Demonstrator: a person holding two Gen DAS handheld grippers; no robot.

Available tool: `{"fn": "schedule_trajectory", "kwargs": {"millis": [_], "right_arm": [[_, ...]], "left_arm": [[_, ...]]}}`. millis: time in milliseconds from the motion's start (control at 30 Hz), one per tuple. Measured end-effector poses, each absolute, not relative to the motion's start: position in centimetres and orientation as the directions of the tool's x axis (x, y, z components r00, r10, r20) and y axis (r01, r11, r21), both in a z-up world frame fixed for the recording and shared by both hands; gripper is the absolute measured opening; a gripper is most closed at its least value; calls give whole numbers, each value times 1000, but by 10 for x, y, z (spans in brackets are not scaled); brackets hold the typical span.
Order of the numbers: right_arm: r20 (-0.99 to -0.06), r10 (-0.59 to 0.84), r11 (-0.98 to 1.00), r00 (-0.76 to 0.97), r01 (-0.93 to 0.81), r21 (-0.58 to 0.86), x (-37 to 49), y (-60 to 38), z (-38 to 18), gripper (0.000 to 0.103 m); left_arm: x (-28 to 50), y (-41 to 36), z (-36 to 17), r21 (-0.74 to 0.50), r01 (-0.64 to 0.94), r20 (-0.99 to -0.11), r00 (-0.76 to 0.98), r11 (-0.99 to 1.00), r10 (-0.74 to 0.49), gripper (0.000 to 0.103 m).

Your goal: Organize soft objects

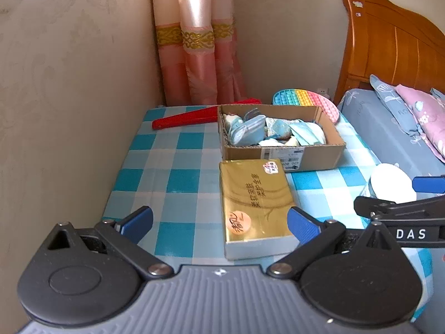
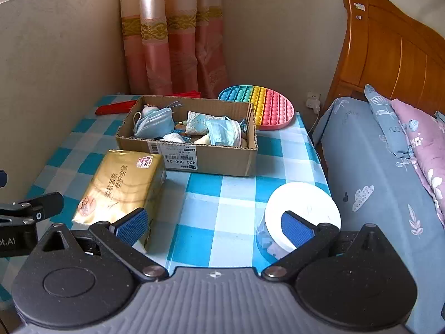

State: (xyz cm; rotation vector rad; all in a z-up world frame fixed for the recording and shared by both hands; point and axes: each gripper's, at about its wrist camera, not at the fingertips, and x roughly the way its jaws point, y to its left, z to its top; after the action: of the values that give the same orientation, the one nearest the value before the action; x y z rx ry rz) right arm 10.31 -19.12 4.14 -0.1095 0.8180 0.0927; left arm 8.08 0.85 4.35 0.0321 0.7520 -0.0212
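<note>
A cardboard box point(image 1: 281, 156) point(image 2: 219, 161) stands on the blue checked tablecloth point(image 1: 167, 172) point(image 2: 211, 194), holding several soft things: blue face masks point(image 2: 154, 123), a patterned pouch point(image 2: 198, 122) and white pieces. A gold tissue pack point(image 1: 254, 203) point(image 2: 122, 186) lies just in front of the box. My left gripper point(image 1: 219, 222) is open over the near cloth, with the tissue pack's near end between its blue pads and not gripped. My right gripper point(image 2: 215, 226) is open too, empty, its right pad in front of a white-lidded container point(image 2: 303, 211) point(image 1: 389, 183).
A rainbow pop-it disc point(image 2: 258, 105) point(image 1: 306, 100) leans behind the box. A red folded fan point(image 1: 194, 118) point(image 2: 116, 107) lies at the back left. Pink curtains point(image 1: 194, 41) hang in the corner. A bed point(image 2: 375, 172) with pillows and a wooden headboard borders the table's right edge.
</note>
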Motion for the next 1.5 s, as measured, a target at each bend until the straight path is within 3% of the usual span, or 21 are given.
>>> {"fn": "schedule_trajectory", "kwargs": {"millis": [1500], "right_arm": [[-718, 31, 989, 695, -124, -77, 79, -188, 54, 103]], "left_arm": [[65, 2, 46, 36, 29, -686, 728, 999, 4, 102]]}}
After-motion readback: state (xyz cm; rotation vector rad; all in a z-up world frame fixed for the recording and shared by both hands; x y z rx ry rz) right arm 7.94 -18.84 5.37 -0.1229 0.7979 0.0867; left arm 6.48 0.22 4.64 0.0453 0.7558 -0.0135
